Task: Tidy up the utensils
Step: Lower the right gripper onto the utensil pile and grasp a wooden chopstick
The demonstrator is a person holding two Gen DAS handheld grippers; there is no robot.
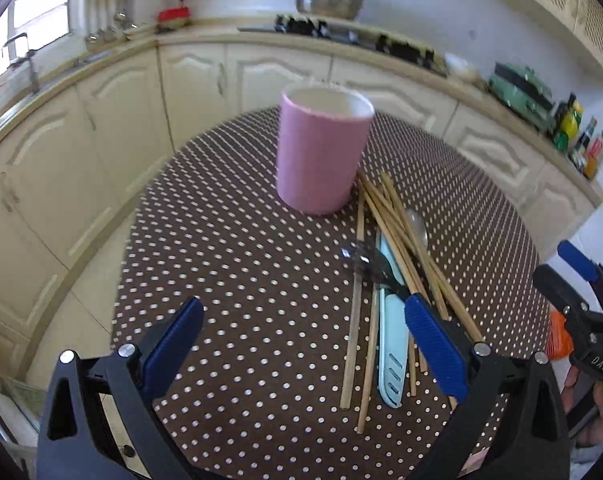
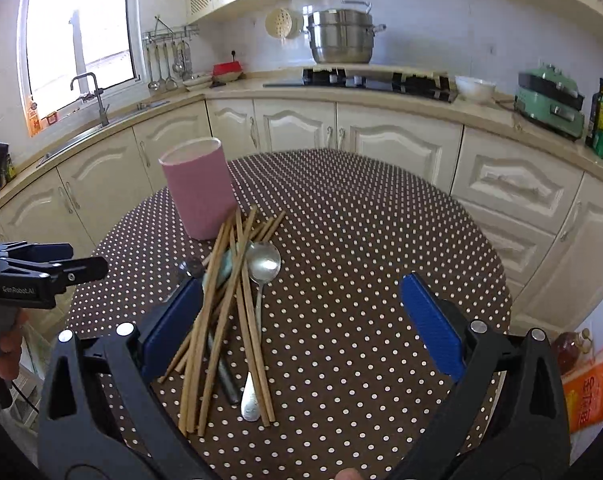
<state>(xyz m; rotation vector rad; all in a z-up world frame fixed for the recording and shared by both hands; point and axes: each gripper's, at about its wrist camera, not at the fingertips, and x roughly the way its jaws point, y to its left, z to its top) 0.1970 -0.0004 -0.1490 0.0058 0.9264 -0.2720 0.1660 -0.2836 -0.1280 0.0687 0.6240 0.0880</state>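
Note:
A tall pink cup (image 1: 321,152) (image 2: 199,192) stands upright on the round dotted table (image 1: 241,260) (image 2: 361,240). Just in front of it lies a loose pile: several wooden chopsticks (image 1: 395,210) (image 2: 229,308), a metal spoon (image 1: 417,228) (image 2: 263,264), a dark fork (image 1: 365,260) and a light blue knife (image 1: 393,336). My left gripper (image 1: 301,336) hovers open left of the pile, its right finger over the knife. My right gripper (image 2: 305,320) is open too, with the pile's near ends beside its left finger. Each gripper shows at the edge of the other's view.
Cream cabinets and a counter curve behind the table, carrying a sink (image 2: 97,128), a hob with a steel pot (image 2: 341,36), a white bowl (image 2: 475,86), a green appliance (image 2: 549,100) and bottles. An orange bag (image 2: 589,388) sits low on the right.

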